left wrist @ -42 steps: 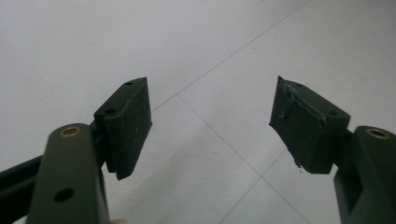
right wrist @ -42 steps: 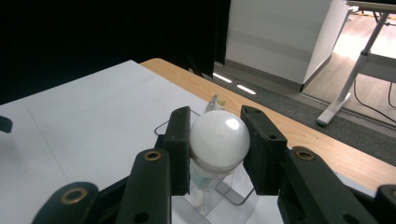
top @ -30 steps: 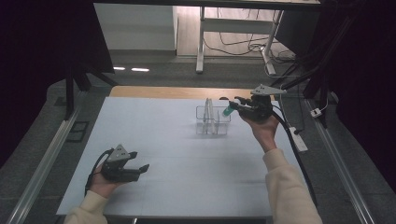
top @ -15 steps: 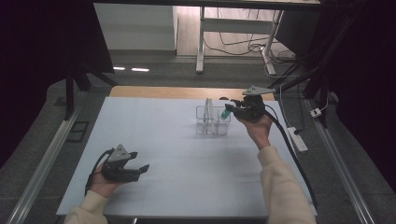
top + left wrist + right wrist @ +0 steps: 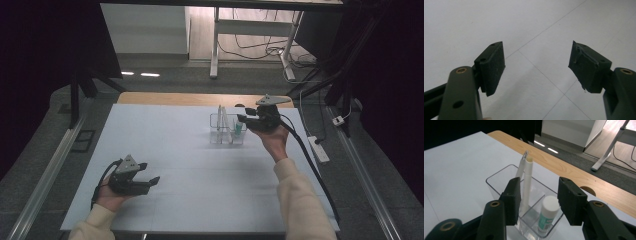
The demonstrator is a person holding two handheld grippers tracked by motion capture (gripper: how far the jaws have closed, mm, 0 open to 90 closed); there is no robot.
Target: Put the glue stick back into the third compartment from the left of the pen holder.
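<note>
While the left hand-held gripper (image 5: 150, 181) rests released and empty on the white worktop (image 5: 165, 150), the right hand-held gripper (image 5: 537, 195) hangs over a clear holder (image 5: 499, 185), its jaws just opened and clear of the glue stick (image 5: 547, 215) standing in the near compartment beside two white pens (image 5: 526, 180). The drop-off looks done; the next move is likely to lift the right gripper straight away without knocking the pens.
</note>
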